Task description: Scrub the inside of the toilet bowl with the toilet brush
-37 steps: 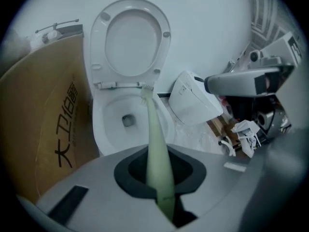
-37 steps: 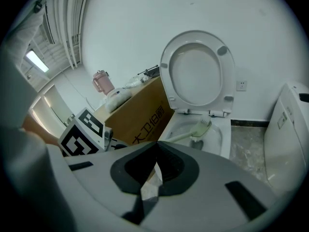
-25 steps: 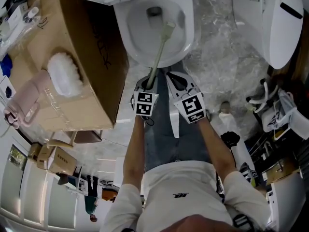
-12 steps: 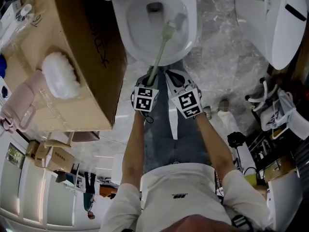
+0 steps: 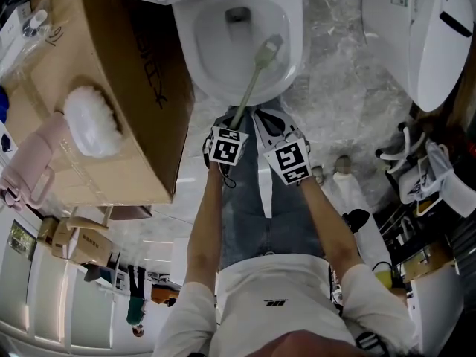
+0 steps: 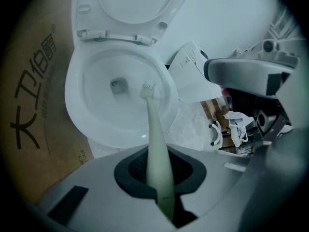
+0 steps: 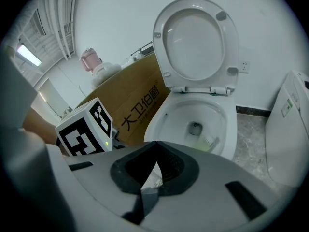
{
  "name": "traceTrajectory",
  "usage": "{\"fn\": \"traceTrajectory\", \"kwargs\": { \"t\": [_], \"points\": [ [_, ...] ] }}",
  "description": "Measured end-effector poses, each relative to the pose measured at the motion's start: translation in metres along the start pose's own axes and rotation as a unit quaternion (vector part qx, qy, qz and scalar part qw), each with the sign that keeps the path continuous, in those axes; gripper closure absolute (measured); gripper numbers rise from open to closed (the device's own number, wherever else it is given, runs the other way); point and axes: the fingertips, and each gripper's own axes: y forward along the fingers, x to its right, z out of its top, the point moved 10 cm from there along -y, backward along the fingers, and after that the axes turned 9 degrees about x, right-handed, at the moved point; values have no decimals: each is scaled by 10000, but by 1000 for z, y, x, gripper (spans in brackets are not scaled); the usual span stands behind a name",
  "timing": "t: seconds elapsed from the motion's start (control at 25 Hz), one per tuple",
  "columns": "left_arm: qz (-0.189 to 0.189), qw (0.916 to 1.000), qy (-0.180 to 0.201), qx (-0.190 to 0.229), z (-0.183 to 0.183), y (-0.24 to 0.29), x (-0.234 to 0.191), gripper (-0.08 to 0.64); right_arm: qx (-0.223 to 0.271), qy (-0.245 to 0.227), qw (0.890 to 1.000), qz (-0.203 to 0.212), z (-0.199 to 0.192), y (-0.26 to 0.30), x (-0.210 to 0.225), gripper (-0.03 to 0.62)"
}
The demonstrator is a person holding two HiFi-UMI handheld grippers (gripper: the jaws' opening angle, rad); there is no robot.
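Toilet brush (image 5: pixel 251 84) inside toilet bowl (image 5: pixel 212 58), in left tongs (image 5: pixel 233 123)

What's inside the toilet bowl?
The head of the toilet brush is by the right side of the toilet bowl, and the dark drain hole shows further back. The left claw grips the handle. Anything down that hole is hidden.

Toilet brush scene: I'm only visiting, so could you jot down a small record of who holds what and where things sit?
Left claw: shut on the toilet brush handle
Right claw: shut, holding nothing, close beside the left claw
Brush head: inside the toilet bowl, against its wall, to the right of the drain in the head view
Lid: raised upright
Next to the bowl: cardboard box, on the person's left
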Motion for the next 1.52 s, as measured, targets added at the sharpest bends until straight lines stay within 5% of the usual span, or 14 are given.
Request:
{"fn": "traceTrajectory", "kwargs": {
  "t": [0.72,1.52],
  "points": [
    [-61,9989,-460,118,40,20,1,525,-103,145,9998,-48,1,5,18,597],
    [257,9975,-500,424,102,29,-28,526,-47,204,9997,-152,10,3,37,597]
  ]
}}
